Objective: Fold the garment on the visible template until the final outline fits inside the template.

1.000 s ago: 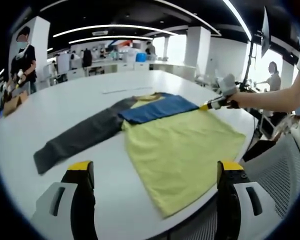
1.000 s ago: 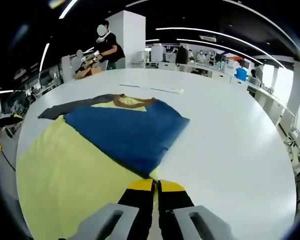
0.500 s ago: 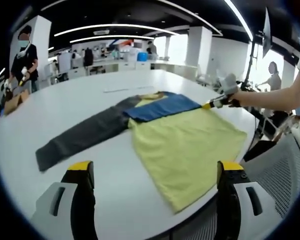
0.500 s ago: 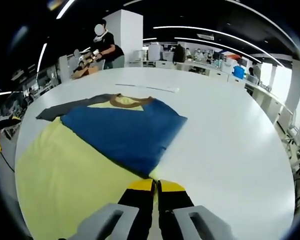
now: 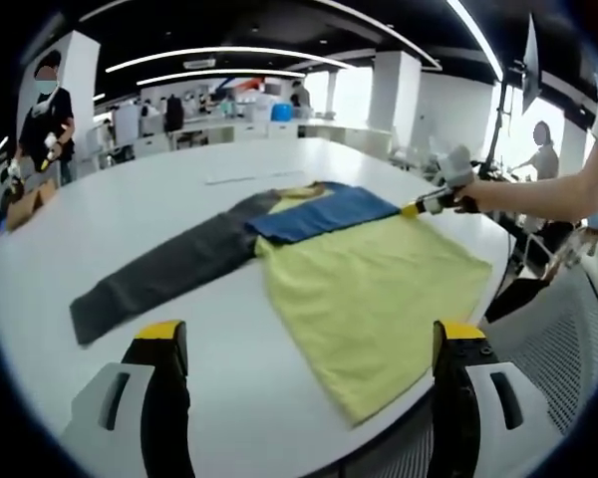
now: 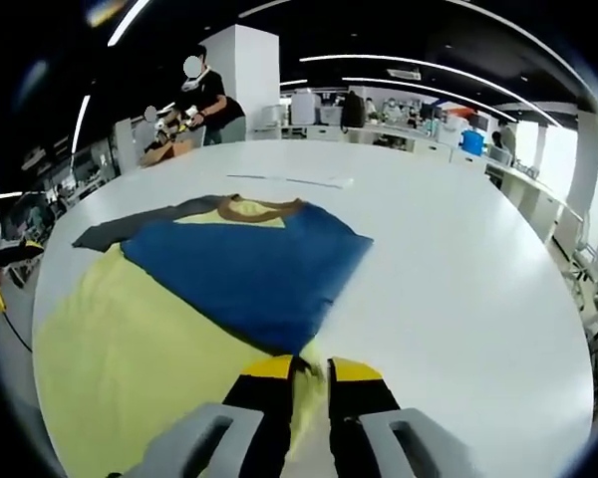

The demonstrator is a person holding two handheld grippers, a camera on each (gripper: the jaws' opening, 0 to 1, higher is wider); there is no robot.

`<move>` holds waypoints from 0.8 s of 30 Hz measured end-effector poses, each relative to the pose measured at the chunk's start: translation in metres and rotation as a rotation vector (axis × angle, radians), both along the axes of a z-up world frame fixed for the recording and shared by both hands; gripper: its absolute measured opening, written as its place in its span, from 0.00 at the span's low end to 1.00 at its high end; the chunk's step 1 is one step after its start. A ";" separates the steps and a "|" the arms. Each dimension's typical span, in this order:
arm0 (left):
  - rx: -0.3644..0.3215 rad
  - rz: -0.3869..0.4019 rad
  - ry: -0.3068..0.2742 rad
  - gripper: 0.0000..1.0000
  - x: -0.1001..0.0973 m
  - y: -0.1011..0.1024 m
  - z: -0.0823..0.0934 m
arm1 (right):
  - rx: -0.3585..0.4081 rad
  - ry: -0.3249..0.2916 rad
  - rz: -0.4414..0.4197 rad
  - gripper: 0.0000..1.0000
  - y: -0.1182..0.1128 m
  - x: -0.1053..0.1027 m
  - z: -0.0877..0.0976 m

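Observation:
The garment lies flat on the white table [image 5: 179, 199]: a yellow body [image 5: 369, 289], a blue sleeve [image 5: 324, 211] folded across its top, and a dark grey sleeve [image 5: 159, 269] stretched out to the left. My left gripper [image 5: 309, 344] is open, its jaws wide apart above the near table edge and clear of the cloth. My right gripper [image 5: 411, 210] sits at the garment's right edge, where blue meets yellow. In the right gripper view the right gripper [image 6: 311, 373] has its jaws slightly parted, with the yellow body's [image 6: 130, 339] edge between them and the blue sleeve [image 6: 249, 269] just ahead.
A thin white strip [image 5: 249, 179] lies on the table beyond the collar [image 6: 259, 207]. The person's arm [image 5: 548, 194] reaches in from the right, above a mesh chair [image 5: 568, 339] at the table's rim. Another person [image 5: 45, 110] stands at the far left.
The right gripper's jaws were pressed together on the cloth edge and now stand slightly apart. The garment and the left gripper have hardly moved.

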State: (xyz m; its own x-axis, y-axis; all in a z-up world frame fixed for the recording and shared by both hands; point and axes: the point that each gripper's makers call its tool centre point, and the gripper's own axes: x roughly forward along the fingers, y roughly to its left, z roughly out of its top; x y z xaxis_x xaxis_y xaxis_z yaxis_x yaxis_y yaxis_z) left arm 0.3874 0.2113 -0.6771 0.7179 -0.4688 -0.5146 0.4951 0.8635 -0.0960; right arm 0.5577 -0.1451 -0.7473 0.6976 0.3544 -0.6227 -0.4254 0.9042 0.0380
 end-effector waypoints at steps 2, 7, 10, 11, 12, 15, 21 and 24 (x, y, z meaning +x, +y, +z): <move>0.002 -0.001 -0.001 0.99 0.001 0.000 0.000 | 0.017 -0.016 0.006 0.24 0.004 0.001 0.006; 0.003 -0.002 0.000 0.99 0.001 0.001 0.000 | 0.082 -0.036 0.024 0.52 0.016 0.002 0.019; 0.008 -0.004 -0.003 0.99 0.001 0.002 0.001 | 0.122 -0.059 0.049 0.68 0.027 0.000 0.032; 0.008 -0.005 -0.003 0.99 0.001 0.002 0.001 | 0.130 -0.064 0.058 0.72 0.029 -0.001 0.035; 0.008 -0.006 -0.005 0.99 0.002 0.002 0.002 | 0.141 -0.075 0.078 0.74 0.034 -0.002 0.041; 0.009 -0.006 -0.008 0.99 0.002 0.003 0.003 | 0.160 -0.086 0.112 0.79 0.041 -0.005 0.049; 0.013 -0.009 -0.021 0.99 0.006 0.004 0.008 | 0.189 -0.109 0.159 0.88 0.053 -0.015 0.071; 0.015 -0.011 -0.032 0.99 0.009 0.005 0.011 | 0.193 -0.118 0.180 0.89 0.056 -0.022 0.080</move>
